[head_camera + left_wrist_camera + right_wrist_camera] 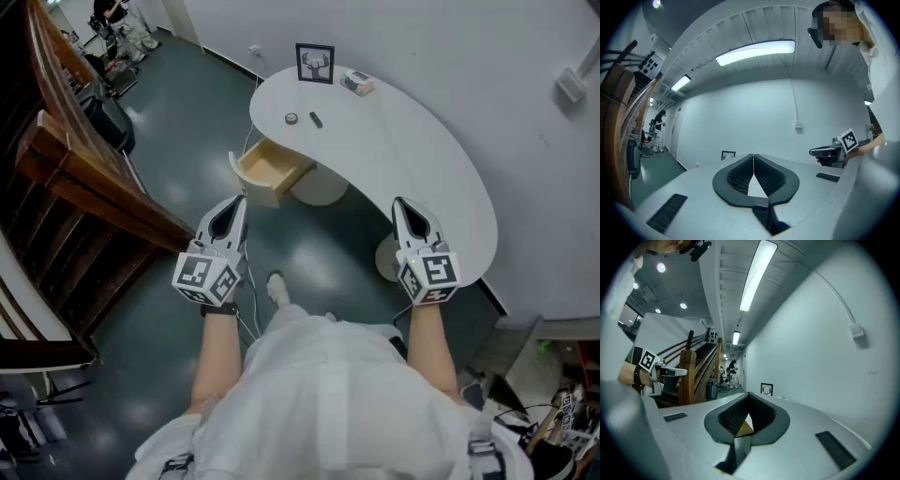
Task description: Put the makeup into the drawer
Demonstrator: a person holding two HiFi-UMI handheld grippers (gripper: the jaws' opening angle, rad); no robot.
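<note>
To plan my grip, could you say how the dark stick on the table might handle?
The dark stick looks small and slim, so probably light. Lying flat on the smooth table, it may roll or slide if nudged.

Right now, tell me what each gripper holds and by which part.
Nothing is held. The left gripper and the right gripper each have their jaws closed together, with nothing between them.
</note>
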